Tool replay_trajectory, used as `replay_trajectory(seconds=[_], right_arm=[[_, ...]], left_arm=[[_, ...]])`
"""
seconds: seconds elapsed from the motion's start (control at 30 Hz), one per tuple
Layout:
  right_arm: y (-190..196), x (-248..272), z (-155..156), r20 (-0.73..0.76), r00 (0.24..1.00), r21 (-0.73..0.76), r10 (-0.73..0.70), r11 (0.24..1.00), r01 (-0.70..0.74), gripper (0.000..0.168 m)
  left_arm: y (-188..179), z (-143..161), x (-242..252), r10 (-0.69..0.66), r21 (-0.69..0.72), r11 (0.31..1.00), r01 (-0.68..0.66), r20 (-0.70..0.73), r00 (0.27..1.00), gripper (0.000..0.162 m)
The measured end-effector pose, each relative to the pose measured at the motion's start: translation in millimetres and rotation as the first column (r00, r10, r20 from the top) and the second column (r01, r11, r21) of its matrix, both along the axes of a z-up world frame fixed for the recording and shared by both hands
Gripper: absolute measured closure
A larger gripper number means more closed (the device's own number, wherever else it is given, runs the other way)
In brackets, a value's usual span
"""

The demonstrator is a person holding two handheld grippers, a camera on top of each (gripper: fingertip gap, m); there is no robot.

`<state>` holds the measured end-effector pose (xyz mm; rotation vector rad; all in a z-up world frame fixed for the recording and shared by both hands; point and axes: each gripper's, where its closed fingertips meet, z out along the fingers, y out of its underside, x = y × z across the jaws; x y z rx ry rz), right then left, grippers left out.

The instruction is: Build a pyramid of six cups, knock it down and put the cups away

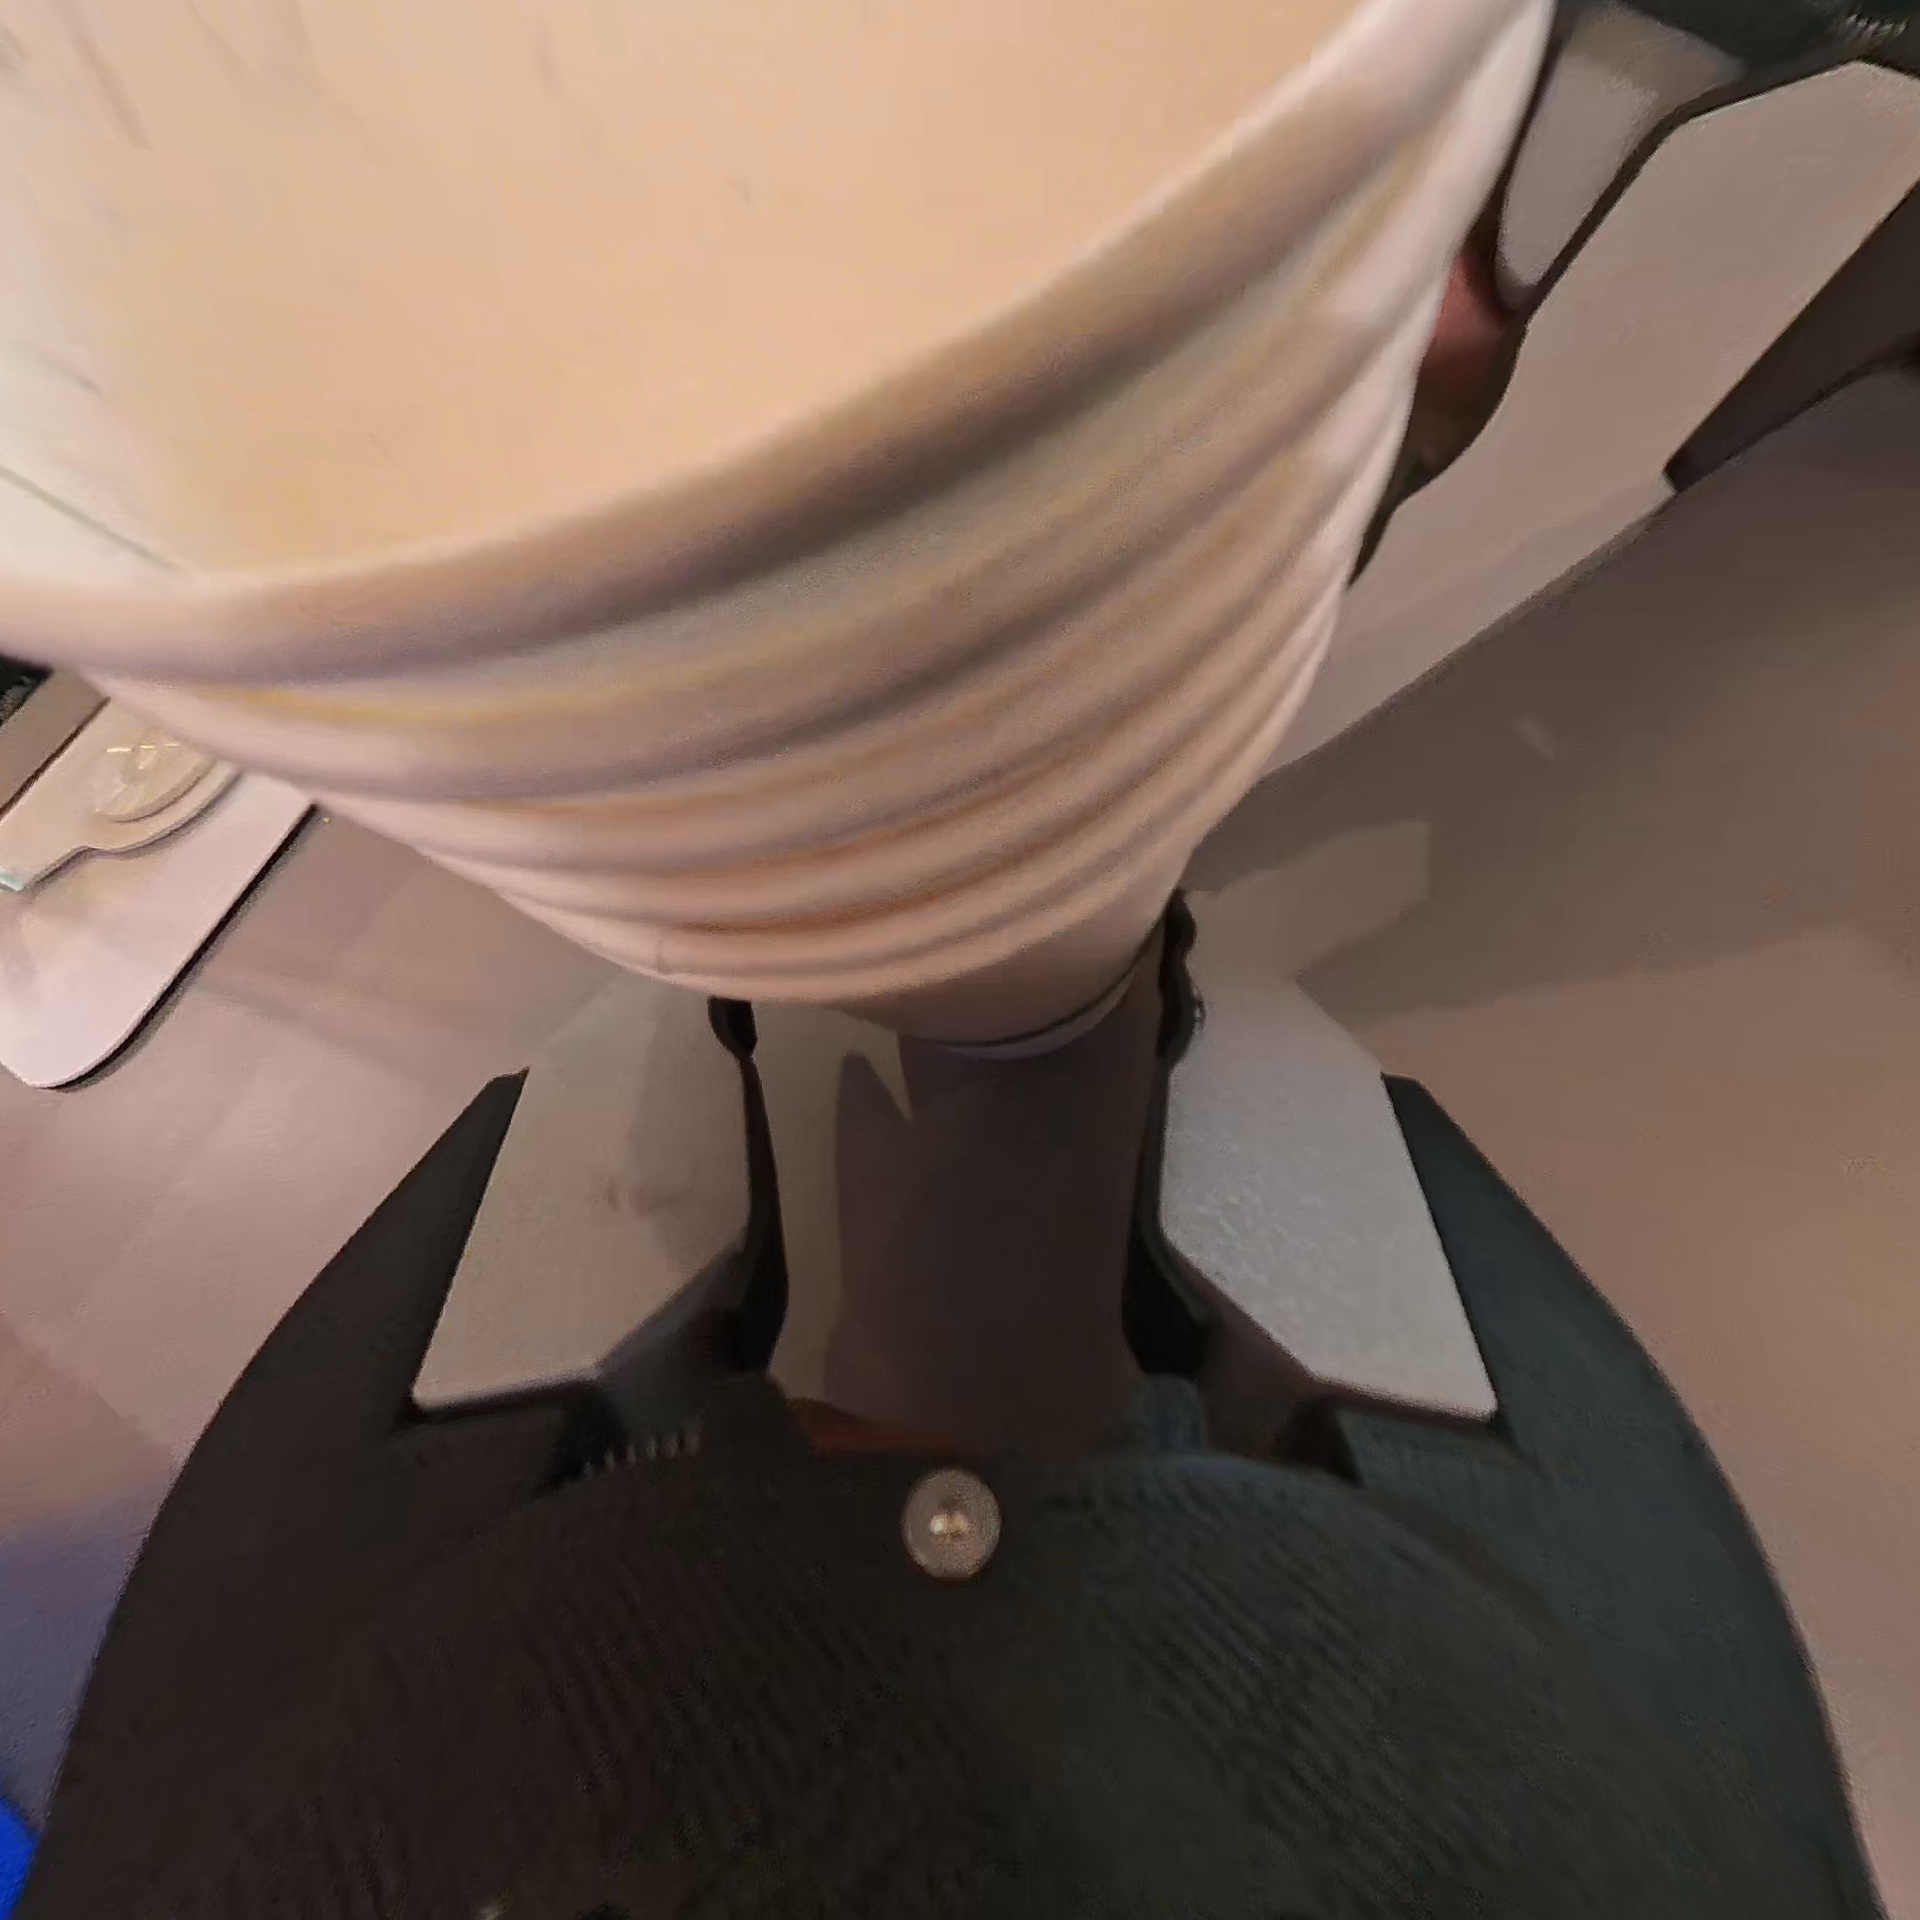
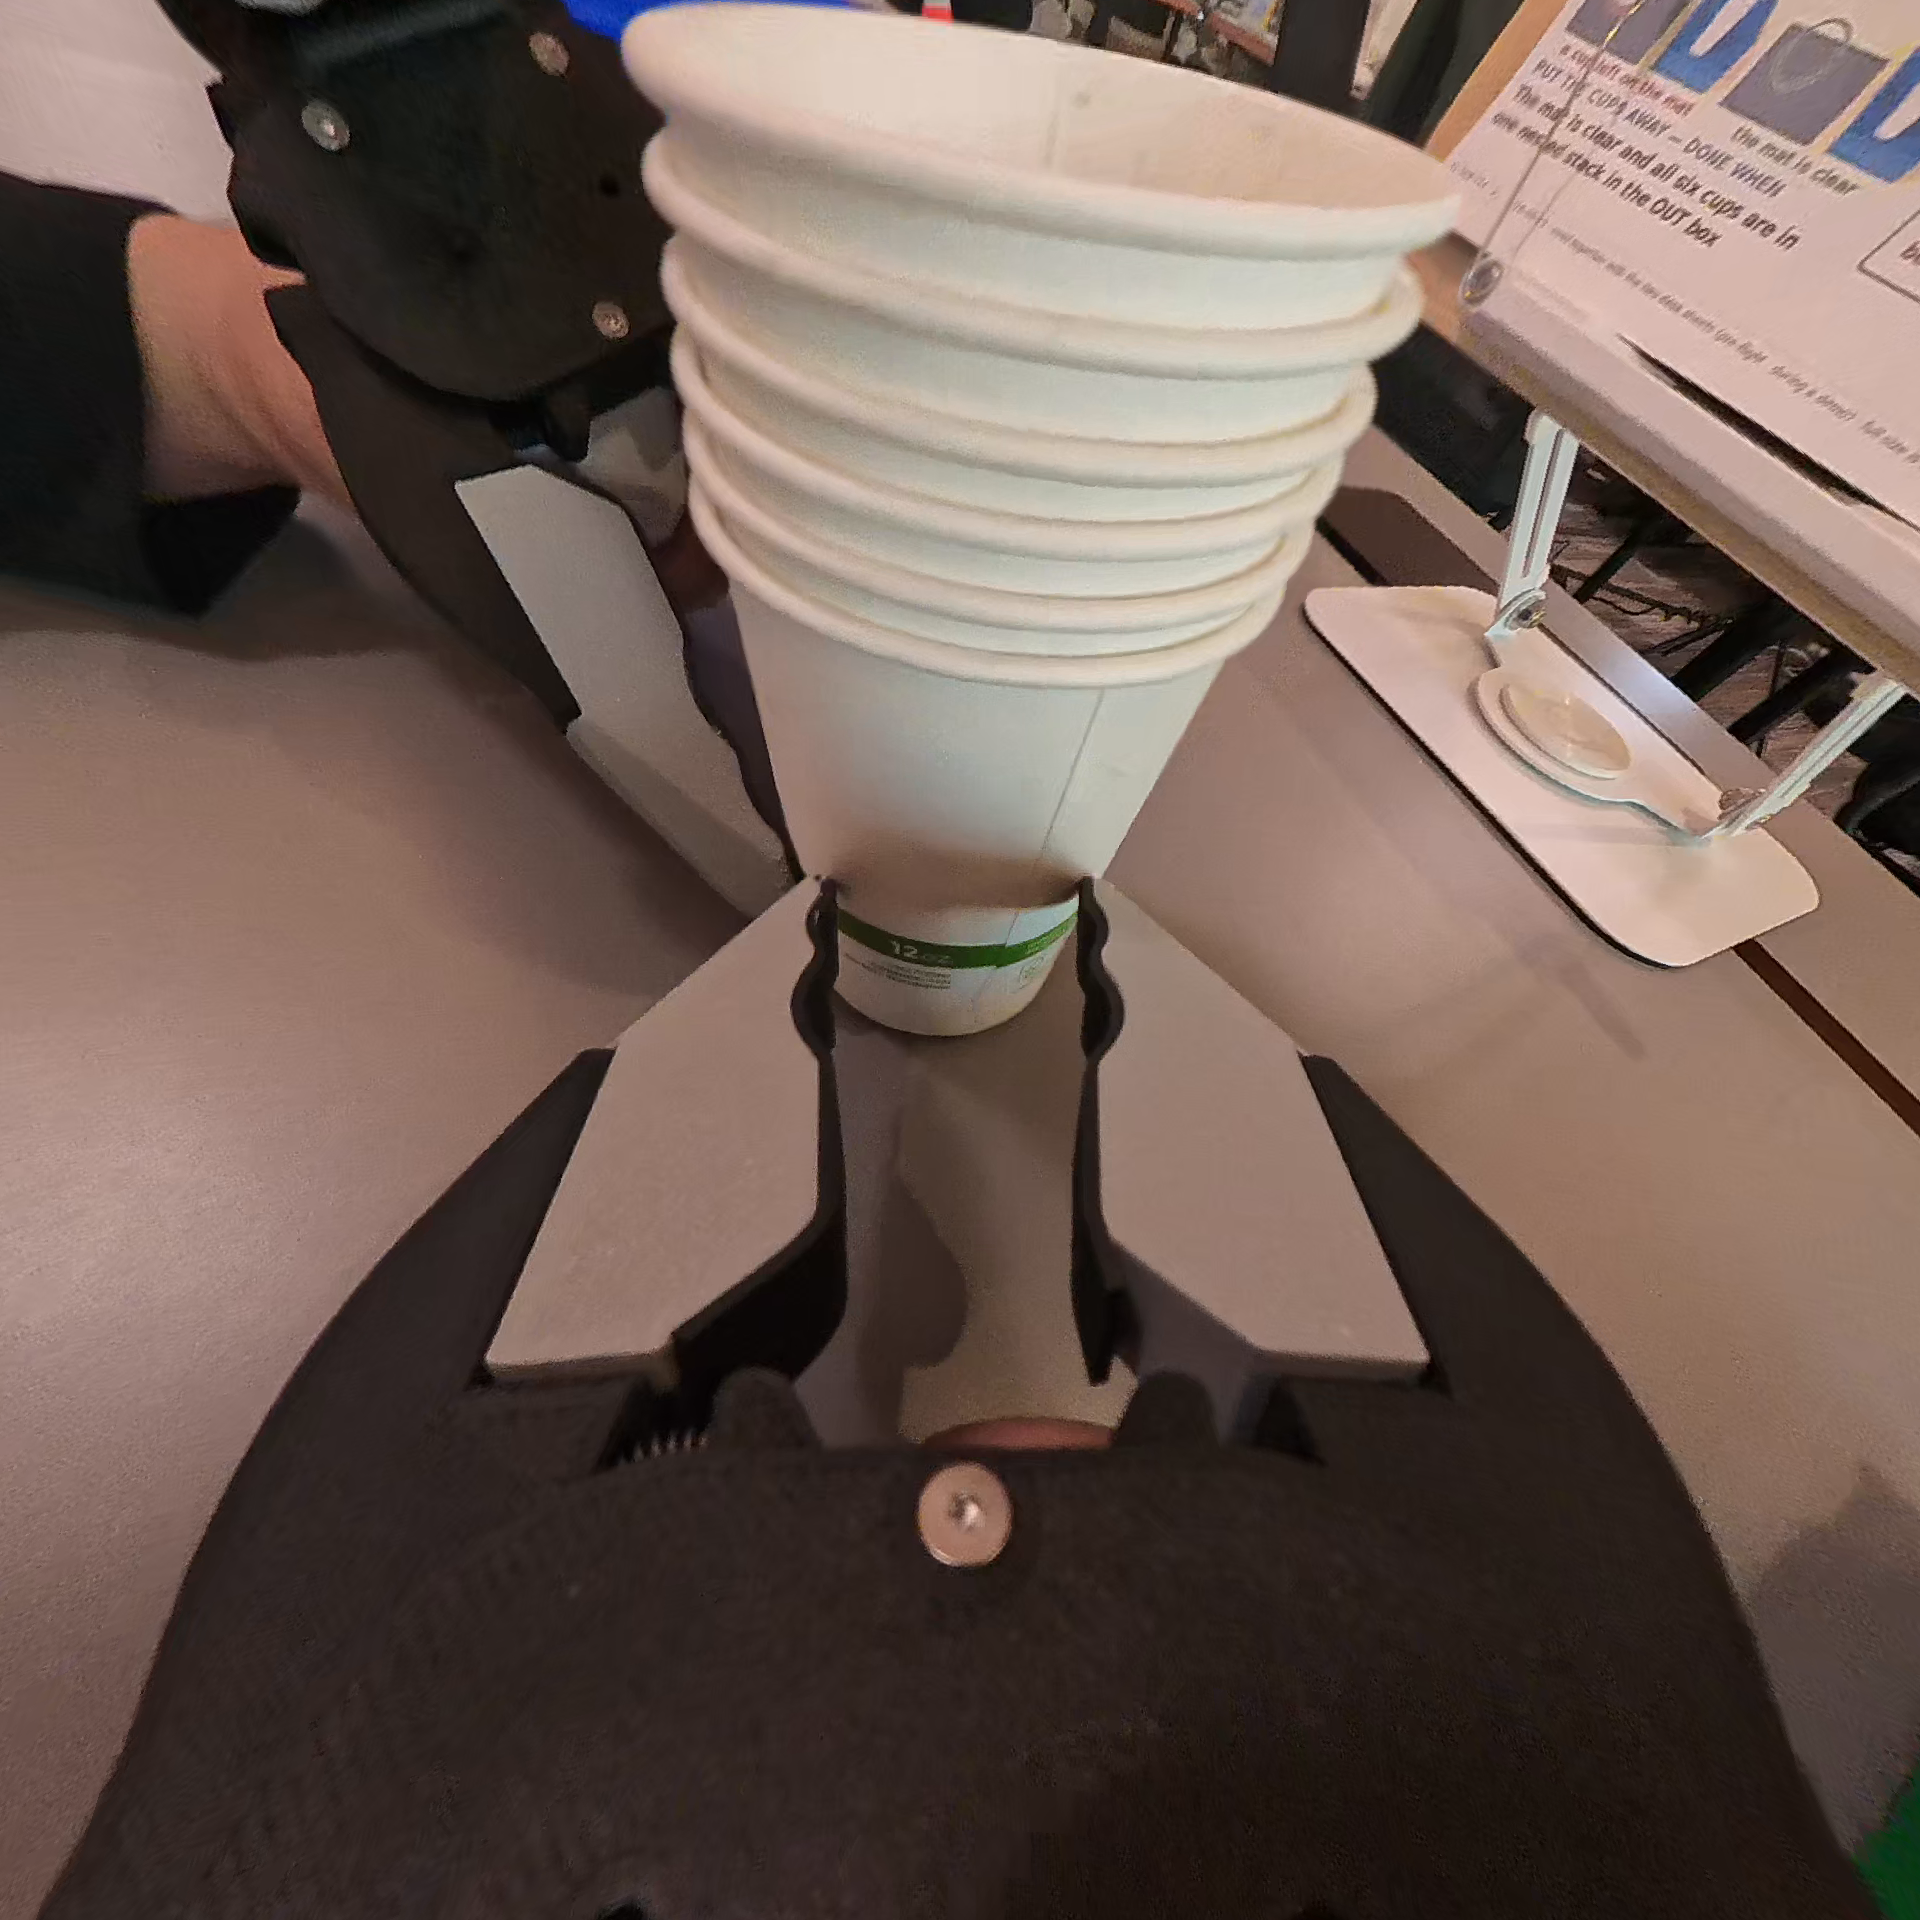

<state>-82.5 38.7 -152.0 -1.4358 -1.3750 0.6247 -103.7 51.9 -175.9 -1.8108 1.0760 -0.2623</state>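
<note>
1. Stack (image 2: 997,436) of nested white paper cups (about six rims show) stands upright between the right gripper (image 2: 956,935) jaws, which are clenched on the lowest cup's base, one pad on each side.
2. Gripping at the narrow bottom leaves the rims free, likely so a cup can be pulled off the top or the whole stack set down.
3. Left gripper (image 2: 623,665) sits just beside the stack, on its far-left side from the right jaws; its fingers reach the lower wall, probably to steady it.
4. In the left view the stack (image 1: 779,727) looms just beyond the jaws; whether they pinch the wall, I cannot tell.
5. Stand (image 2: 1558,769) with a sign lies off to the right, well apart.
</note>
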Motion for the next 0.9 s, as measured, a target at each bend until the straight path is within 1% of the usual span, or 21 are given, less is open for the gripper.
replay_trajectory(seconds=[0.1, 0.17, 0.27, 0.37, 0.67, 0.73, 0.77, 0.8, 0.87, 0.9], right_arm=[[0.0, 0.4, -2.5, 0.013, 1.000, -0.015, -0.006, 1.000, 0.006, 0.124], [0.2, 0.6, -3.7, 0.022, 1.000, -0.013, -0.012, 1.000, 0.012, 0.123], [-1.2, 0.5, -4.4, 0.026, 1.000, -0.014, -0.009, 1.000, 0.009, 0.123], [-2.9, 0.8, -4.0, 0.024, 1.000, -0.015, -0.004, 1.000, 0.005, 0.124], [-8.3, 3.7, 2.7, -0.017, 1.000, -0.018, 0.014, 1.000, -0.014, 0.123], [-10.6, 3.2, 7.7, -0.049, 0.998, -0.029, 0.026, 0.999, -0.027, 0.120], [-12.0, 2.3, 11.9, -0.078, 0.996, -0.035, 0.034, 0.999, -0.037, 0.115], [-15.9, 0.7, 15.8, -0.104, 0.993, -0.045, 0.057, 0.997, -0.062, 0.107], [-22.8, -2.5, 16.7, -0.110, 0.990, -0.063, 0.087, 0.994, -0.094, 0.095], [-25.9, -3.4, 15.7, -0.101, 0.990, -0.053, 0.102, 0.993, -0.108, 0.091]], left_arm=[[-0.1, 0.9, 0.6, 0.008, 0.024, 1.000, -0.008, -0.012, 1.000, 0.085], [-1.1, 3.8, 1.9, 0.007, 0.030, 1.000, -0.007, 0.007, 1.000, 0.085], [-3.9, 6.8, 3.0, -0.005, 0.014, 1.000, 0.004, 0.044, 0.999, 0.085], [-5.9, 6.4, 3.7, -0.009, -0.001, 1.000, 0.009, 0.050, 0.999, 0.086], [-10.7, 13.7, 7.6, -0.024, 0.040, 0.999, 0.021, 0.076, 0.997, 0.086], [-11.7, 15.5, 7.7, -0.031, 0.037, 0.999, 0.028, 0.094, 0.995, 0.087], [-14.5, 15.8, 9.9, -0.053, 0.030, 0.998, 0.050, 0.102, 0.993, 0.087], [-20.0, 15.4, 14.7, -0.090, 0.017, 0.996, 0.089, 0.109, 0.990, 0.087], [-29.3, 13.6, 24.4, -0.145, 0.013, 0.989, 0.145, 0.098, 0.985, 0.087], [-31.8, 11.2, 27.2, -0.158, 0.017, 0.987, 0.157, 0.074, 0.985, 0.087]])
